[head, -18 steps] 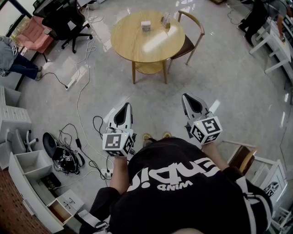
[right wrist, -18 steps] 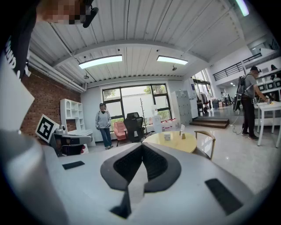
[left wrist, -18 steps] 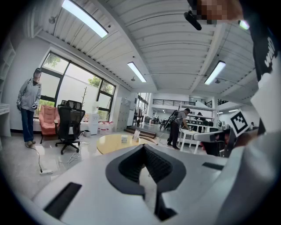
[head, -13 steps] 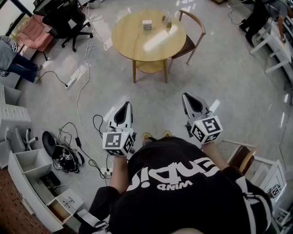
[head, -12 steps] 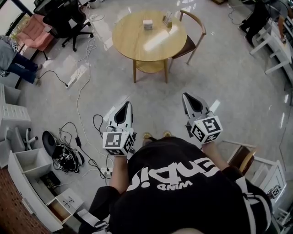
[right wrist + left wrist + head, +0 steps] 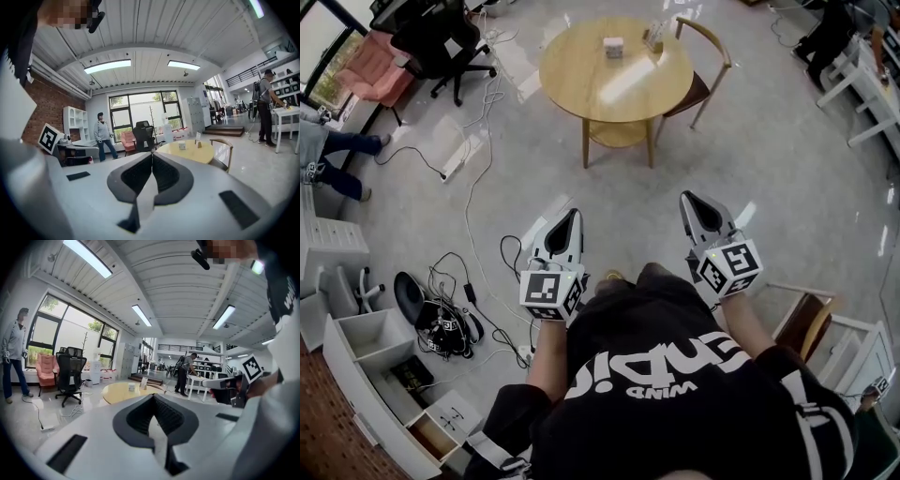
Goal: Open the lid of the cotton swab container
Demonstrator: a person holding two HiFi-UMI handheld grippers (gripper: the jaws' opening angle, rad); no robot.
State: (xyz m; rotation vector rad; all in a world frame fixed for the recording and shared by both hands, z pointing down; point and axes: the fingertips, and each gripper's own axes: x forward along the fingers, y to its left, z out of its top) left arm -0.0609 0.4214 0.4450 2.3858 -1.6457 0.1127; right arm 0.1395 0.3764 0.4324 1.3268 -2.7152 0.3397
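I hold the left gripper [image 6: 570, 216] and right gripper [image 6: 688, 199] pinched shut and empty, well short of the round table [image 6: 600, 92] bearing the cotton swab container [image 6: 613, 47]; approaching squarely should come first.

Your cotton swab container [image 6: 613, 47] is a small, pale, boxy thing standing upright on the round wooden tabletop [image 6: 581, 84], well ahead of you across the floor. In the head view it sits toward the far edge of the tabletop, slightly left of the middle, with a small upright card [image 6: 653, 37] near it on its right, apart from it. In the left gripper view the cotton swab container [image 6: 131, 387] shows as a short whitish block, and in the right gripper view [image 6: 182, 146] it looks the same, a squat light shape. It is too small in every view for you to tell whether its lid is on or lifted.
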